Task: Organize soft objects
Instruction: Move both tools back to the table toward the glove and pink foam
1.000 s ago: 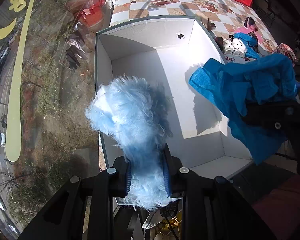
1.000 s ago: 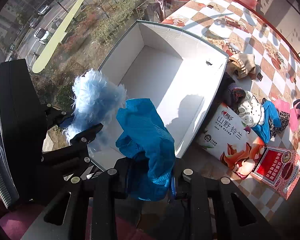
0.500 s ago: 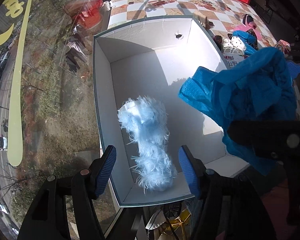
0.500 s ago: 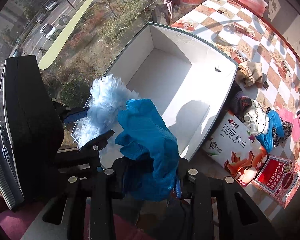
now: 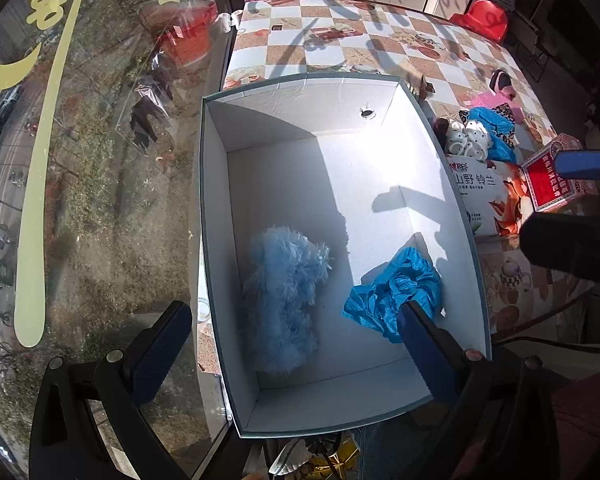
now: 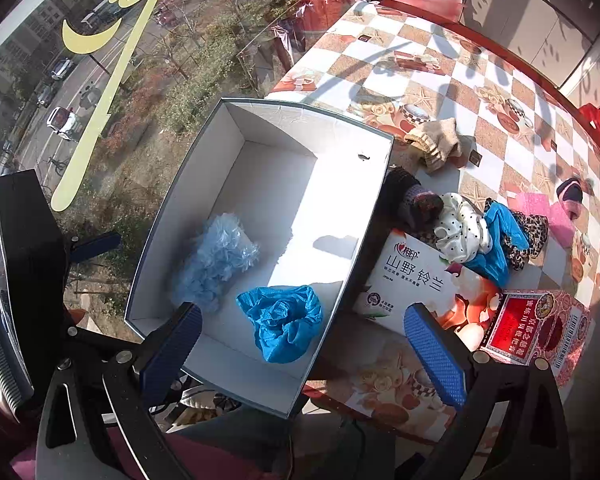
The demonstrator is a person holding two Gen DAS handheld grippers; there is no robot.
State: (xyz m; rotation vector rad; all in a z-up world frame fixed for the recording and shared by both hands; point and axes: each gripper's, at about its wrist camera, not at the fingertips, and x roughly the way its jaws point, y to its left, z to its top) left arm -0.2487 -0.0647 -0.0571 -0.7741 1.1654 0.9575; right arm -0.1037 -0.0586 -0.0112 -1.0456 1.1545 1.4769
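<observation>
A white box (image 5: 312, 96) (image 6: 260, 392) stands at the table's near corner by the window. On its floor lie a fluffy light-blue piece (image 5: 284, 300) (image 6: 214, 260) and a crumpled bright-blue cloth (image 5: 396, 292) (image 6: 284, 320), side by side. My left gripper (image 5: 296, 352) hangs above the box's near end, its jaws opening wide with nothing pressed between them. My right gripper (image 6: 304, 348) hovers over the box's near right wall, jaws likewise opening, empty. Its blue pad also shows in the left wrist view.
Right of the box lie a white printed pack (image 6: 416, 280), a red packet (image 6: 532, 328) and a heap of soft things: a dotted white piece (image 6: 460, 232), blue cloth (image 6: 500, 248), leopard fabric, beige knit (image 6: 436, 144), pink slipper (image 6: 552, 216). The window pane (image 5: 80, 160) runs along the left.
Both grippers were shut on their pieces a second ago and have opened. The fluffy piece and the blue cloth have dropped to the box floor. The right gripper has shifted a little rightward.
</observation>
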